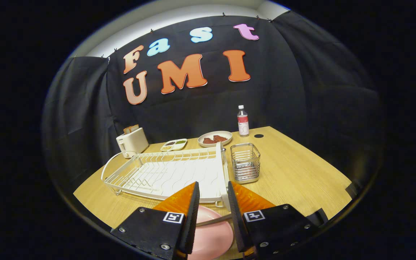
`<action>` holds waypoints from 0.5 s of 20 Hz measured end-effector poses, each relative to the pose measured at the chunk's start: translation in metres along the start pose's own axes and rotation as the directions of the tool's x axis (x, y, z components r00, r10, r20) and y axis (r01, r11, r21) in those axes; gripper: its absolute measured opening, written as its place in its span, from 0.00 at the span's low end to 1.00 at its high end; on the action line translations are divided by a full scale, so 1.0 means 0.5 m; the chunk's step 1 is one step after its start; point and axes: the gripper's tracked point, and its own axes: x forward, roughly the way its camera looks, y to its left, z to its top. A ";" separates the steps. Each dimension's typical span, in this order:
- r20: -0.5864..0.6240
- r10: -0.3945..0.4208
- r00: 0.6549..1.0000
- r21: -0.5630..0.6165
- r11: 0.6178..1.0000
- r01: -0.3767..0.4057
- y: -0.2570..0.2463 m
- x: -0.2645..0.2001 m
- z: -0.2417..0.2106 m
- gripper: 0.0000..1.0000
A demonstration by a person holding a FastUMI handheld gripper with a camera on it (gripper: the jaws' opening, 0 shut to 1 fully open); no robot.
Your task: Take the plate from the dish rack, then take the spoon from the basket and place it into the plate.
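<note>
I see a light wooden bench set against black cloth walls. Above the cloth runs a pale, brightly lit strip of wall.

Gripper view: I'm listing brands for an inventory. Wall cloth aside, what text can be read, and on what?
None readable.
Bottle: label too small to read.
Toaster: front mark blurred.
Tool: square markers, no words; fingers open above the pink plate and spoon.

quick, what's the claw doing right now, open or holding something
Claw: open, fingers apart over the pink plate, with the spoon lying between them; neither finger presses on it, nothing gripped.
</note>
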 end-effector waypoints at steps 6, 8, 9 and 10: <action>0.105 0.004 0.994 -0.035 0.999 0.000 0.015 -0.030 0.077 0.61; 0.153 0.011 0.988 -0.054 0.999 -0.003 0.027 -0.044 0.108 0.67; 0.177 0.011 0.984 -0.067 0.998 0.001 0.033 -0.051 0.122 0.70; 0.202 0.011 0.979 -0.081 0.997 0.005 0.036 -0.058 0.136 0.71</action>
